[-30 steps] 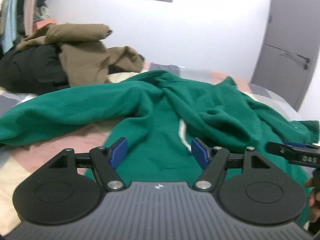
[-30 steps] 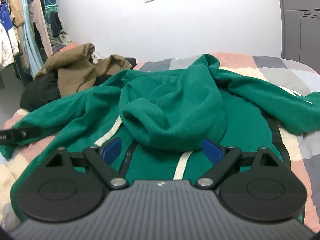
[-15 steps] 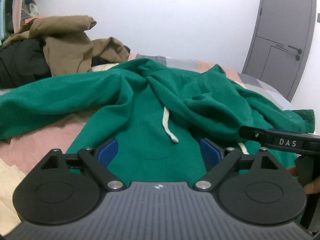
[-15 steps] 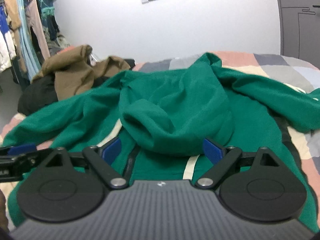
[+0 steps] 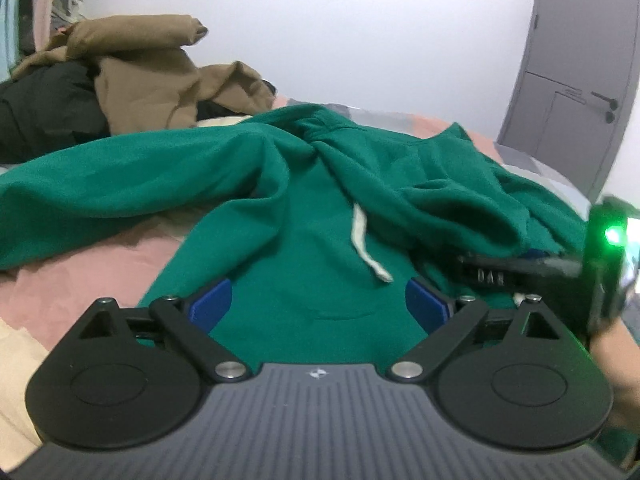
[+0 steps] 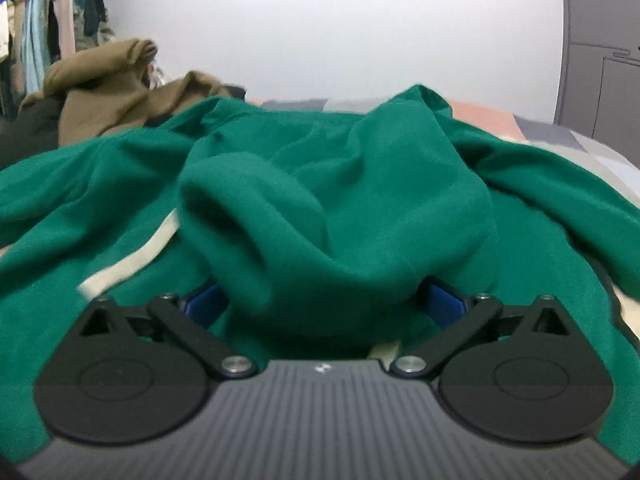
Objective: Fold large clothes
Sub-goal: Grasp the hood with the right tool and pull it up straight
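A green hoodie (image 5: 304, 208) lies crumpled on the bed, sleeves spread to both sides and a white drawstring (image 5: 362, 240) on its chest. My left gripper (image 5: 318, 304) hovers low over the chest panel; its jaws are opening and nothing sits between the blue pads. My right gripper (image 6: 324, 302) stands wide open right against the hoodie (image 6: 520, 240). The bunched hood (image 6: 320, 216) bulges in between its fingers, and the pads do not press on it. One finger (image 5: 492, 274) of that gripper shows at the right of the left wrist view, with a person's hand (image 5: 612, 356) below it.
A brown garment (image 5: 148, 76) lies over a black one (image 5: 44, 112) at the bed's far left. The patchwork sheet (image 5: 80, 272) shows to the left of the hoodie. A grey door (image 5: 580, 60) stands at the right, and hanging clothes (image 6: 52, 20) at the far left.
Both grippers have come down closer to the hoodie and their jaws have widened. The right one pushed forward until the hood sat between its fingers.
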Demonstrator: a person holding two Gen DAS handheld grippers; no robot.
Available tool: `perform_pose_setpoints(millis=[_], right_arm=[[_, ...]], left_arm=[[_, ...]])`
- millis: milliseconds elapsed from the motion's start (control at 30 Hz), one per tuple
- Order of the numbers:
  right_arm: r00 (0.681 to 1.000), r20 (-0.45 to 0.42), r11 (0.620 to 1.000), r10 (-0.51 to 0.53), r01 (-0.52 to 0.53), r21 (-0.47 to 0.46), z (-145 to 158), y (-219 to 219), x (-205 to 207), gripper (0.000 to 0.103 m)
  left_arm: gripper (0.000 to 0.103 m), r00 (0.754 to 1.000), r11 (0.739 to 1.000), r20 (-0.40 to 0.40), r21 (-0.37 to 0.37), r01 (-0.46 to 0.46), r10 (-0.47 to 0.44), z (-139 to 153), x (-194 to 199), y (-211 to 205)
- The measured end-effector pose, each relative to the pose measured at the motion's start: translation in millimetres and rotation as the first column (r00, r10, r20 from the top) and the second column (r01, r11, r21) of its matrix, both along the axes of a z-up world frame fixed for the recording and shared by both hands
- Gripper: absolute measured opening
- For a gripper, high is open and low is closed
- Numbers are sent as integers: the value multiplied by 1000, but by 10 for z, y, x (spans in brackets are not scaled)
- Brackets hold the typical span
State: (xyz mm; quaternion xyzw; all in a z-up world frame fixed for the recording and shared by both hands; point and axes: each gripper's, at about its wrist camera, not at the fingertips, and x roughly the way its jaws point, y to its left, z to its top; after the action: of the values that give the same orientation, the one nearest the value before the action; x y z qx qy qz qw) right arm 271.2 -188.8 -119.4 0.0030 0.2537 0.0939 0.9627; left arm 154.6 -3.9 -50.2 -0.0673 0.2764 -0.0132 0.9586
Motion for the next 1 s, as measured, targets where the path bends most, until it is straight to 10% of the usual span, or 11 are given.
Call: perform_pose_setpoints(millis=[100,267,367,667,1000], right_arm=[[999,-41,999,16,-18,-38,-12,123,260,91],[999,-23,995,33,-35,-95,301,273,724,39],[1000,18,994,22,-20,-111,668,317,1206,31],[978,203,980,-41,79,-182,1646,492,3031,29],[979,189,974,-83,120,-194,1008,717,4291,34]], left_arm=[[96,1000,999,-9,-19,-26,26,-55,29,113],[96,998,995,-9,-83,-55,54,-97,151,400],[96,1000,986,-13,-166,-3,1,-158,306,570],[96,999,978,11,-203,43,-42,-383,741,692],[96,998,980,62,-196,44,-33,-516,895,610]])
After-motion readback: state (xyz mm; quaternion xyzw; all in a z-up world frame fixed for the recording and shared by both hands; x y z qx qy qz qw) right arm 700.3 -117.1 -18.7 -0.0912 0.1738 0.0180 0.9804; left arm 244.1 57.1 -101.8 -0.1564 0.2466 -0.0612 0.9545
